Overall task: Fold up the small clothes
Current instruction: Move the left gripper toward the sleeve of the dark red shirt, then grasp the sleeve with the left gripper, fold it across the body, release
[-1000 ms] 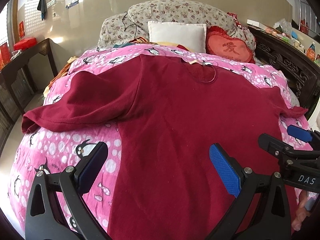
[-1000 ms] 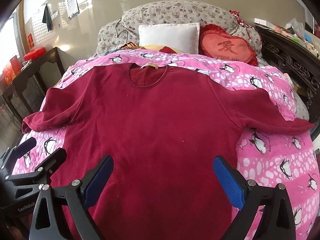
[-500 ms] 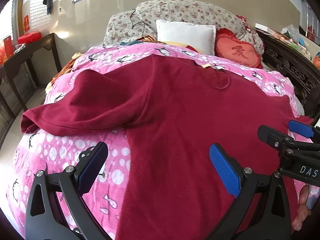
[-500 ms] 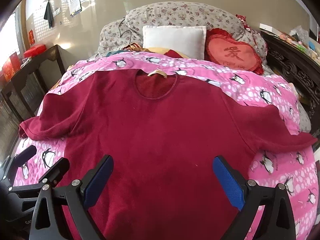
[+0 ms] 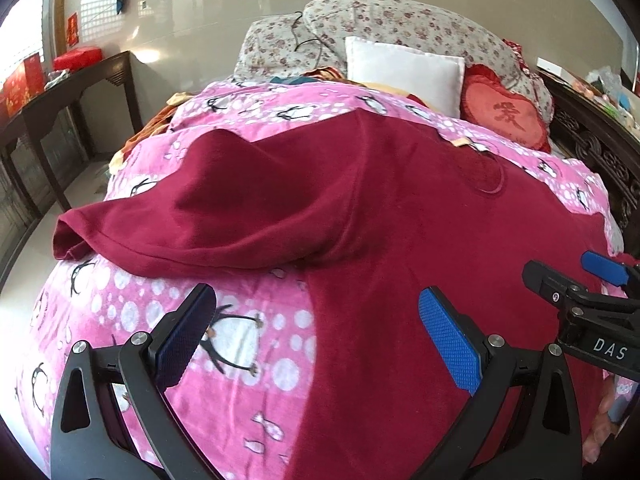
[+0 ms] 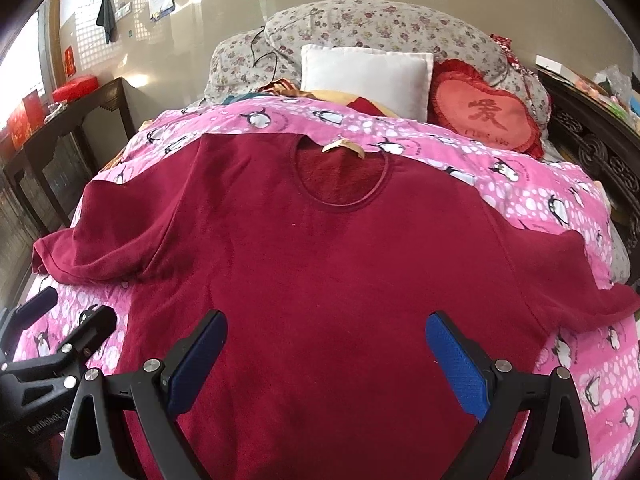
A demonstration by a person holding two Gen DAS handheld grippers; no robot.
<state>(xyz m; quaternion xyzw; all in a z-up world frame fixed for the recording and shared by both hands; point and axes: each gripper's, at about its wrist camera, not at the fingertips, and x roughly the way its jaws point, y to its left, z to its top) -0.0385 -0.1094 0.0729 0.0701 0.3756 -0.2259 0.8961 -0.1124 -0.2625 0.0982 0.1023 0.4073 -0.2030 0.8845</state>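
A dark red short-sleeved shirt [image 6: 340,264] lies spread flat, front up, on a pink penguin-print blanket [image 6: 532,196], neck opening [image 6: 340,172] toward the pillows. My left gripper [image 5: 316,332] is open and empty, hovering over the shirt's left side edge, below its left sleeve [image 5: 208,220]. My right gripper [image 6: 326,352] is open and empty above the shirt's lower middle. The left gripper also shows in the right wrist view [image 6: 60,320], and the right gripper in the left wrist view [image 5: 580,276].
A white pillow [image 6: 366,76], a red heart cushion [image 6: 484,116] and floral pillows [image 6: 380,28] lie at the bed's head. A dark carved bed frame [image 6: 604,156] runs along the right. A dark wooden side table [image 5: 60,96] stands left of the bed.
Both grippers have moved forward over the shirt, toward the pillows. The left gripper has also shifted left, so the shirt's side edge and left sleeve now sit ahead of it. Both stay open.
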